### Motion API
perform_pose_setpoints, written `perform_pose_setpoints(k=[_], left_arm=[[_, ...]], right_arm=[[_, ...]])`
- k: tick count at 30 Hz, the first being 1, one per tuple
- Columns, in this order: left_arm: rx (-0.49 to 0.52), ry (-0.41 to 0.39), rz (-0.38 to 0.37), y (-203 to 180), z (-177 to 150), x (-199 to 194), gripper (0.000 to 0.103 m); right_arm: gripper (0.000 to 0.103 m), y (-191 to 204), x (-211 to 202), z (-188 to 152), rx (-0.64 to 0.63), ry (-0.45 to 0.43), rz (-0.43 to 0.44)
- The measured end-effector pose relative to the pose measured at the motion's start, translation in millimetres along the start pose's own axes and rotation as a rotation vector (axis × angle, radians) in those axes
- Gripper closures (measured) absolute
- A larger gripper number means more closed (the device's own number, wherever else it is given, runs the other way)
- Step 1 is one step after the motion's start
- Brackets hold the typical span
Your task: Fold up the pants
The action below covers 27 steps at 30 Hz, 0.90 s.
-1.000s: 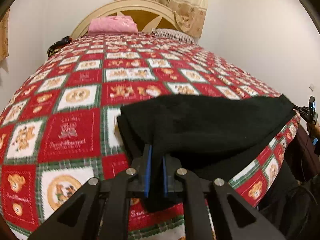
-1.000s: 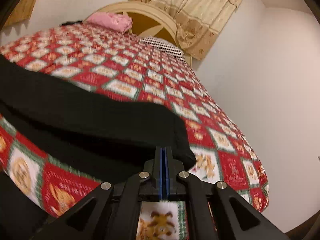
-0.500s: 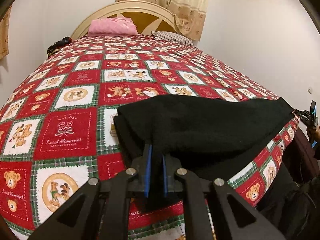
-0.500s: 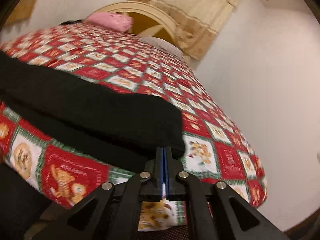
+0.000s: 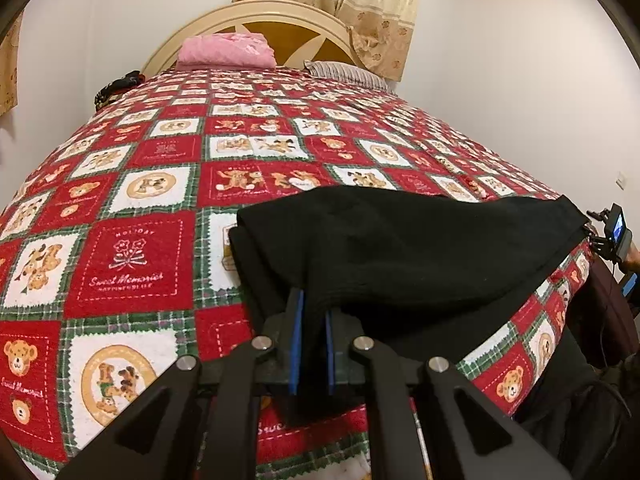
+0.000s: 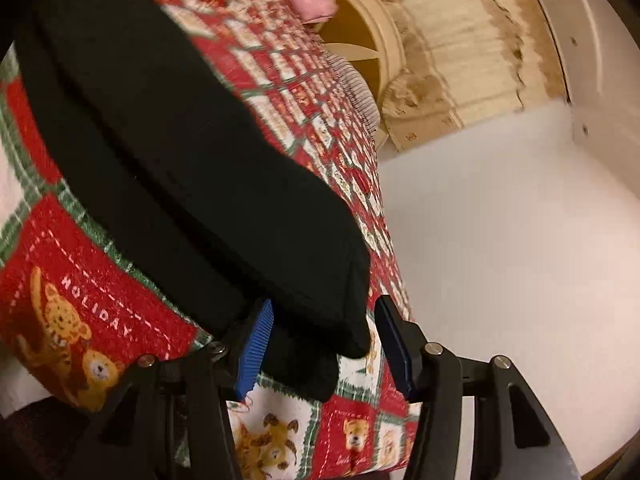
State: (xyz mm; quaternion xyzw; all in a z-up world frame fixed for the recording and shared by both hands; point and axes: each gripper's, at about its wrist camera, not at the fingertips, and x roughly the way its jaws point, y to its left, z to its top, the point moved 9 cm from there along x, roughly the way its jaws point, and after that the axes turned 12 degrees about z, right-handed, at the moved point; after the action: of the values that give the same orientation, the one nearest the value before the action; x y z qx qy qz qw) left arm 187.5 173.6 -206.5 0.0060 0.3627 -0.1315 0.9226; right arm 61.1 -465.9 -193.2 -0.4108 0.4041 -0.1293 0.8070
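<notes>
Left wrist view: left gripper (image 5: 311, 332) clenched on a bunch of the black pants (image 5: 408, 252), blue pads (image 5: 296, 344) pressing the cloth from both sides. Folded in layers, lying across the near edge of the bed, on the red and green teddy-bear quilt (image 5: 136, 256). One end of the cloth hanging down between the jaws, over the near edge. Far end of the garment reaching to the right side of the bed. Just past that end, at the right border, a small screen of the other device (image 5: 618, 232), seen only in part. At the far end of the bed, a pink folded blanket (image 5: 226, 51) against the cream headboard (image 5: 260, 14), a striped pillow (image 5: 348, 74) to its right, beige curtain (image 5: 360, 4) above.

Right wrist view, rolled and somewhat blurred: right gripper (image 6: 326, 344) released, jaws just been opening, standing apart with the corner of the black pants (image 6: 208, 184) between them. Left blue pad (image 6: 254, 350) close beside the cloth, perhaps brushing it, hard to tell in the blur; right pad clear of it. Corner resting on the quilt (image 6: 80, 292) at the near right edge of the bed. White wall (image 6: 500, 240) on the right.
</notes>
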Motion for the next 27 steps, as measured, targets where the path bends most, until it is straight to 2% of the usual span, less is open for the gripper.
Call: perform_pose_setpoints(k=[1, 2, 6, 9, 13, 16, 20, 23, 26, 27], left_arm=[[-0.009, -0.004, -0.006, 1, 1, -1, 0.093], [-0.019, -0.011, -0.013, 2, 3, -3, 0.093], [-0.038, -0.047, -0.027, 4, 12, -16, 0.093], [-0.030, -0.050, -0.028, 1, 13, -16, 0.093], [-0.046, -0.033, -0.036, 2, 2, -10, 0.093], [-0.047, 0.003, -0.026, 3, -14, 1, 0.093], [-0.054, -0.013, -0.020, 1, -15, -2, 0.092], [0.008, -0.015, 0.021, -3, -18, -5, 0.088], [0.016, -0.012, 0.045, 2, -19, -8, 0.084], [0.020, -0.013, 0.050, 4, -21, -10, 0.083]], right_arm=[[0.070, 1, 1, 1, -0.010, 0.004, 0.001], [0.101, -1, 0, 2, -0.018, 0.008, -0.019], [0.101, -22, -29, 12, 0.055, -0.070, -0.059], [0.101, -36, -46, 10, 0.096, -0.091, -0.086], [0.101, -26, -44, -6, 0.113, -0.062, -0.070], [0.101, -10, -27, -17, 0.108, -0.031, -0.039], [0.101, 8, -7, -25, 0.094, 0.022, -0.011], [0.099, 6, -12, -26, 0.119, 0.008, 0.005], [0.080, 2, -20, -33, 0.114, 0.015, -0.022], [0.071, 0, -21, -33, 0.120, 0.015, -0.025]])
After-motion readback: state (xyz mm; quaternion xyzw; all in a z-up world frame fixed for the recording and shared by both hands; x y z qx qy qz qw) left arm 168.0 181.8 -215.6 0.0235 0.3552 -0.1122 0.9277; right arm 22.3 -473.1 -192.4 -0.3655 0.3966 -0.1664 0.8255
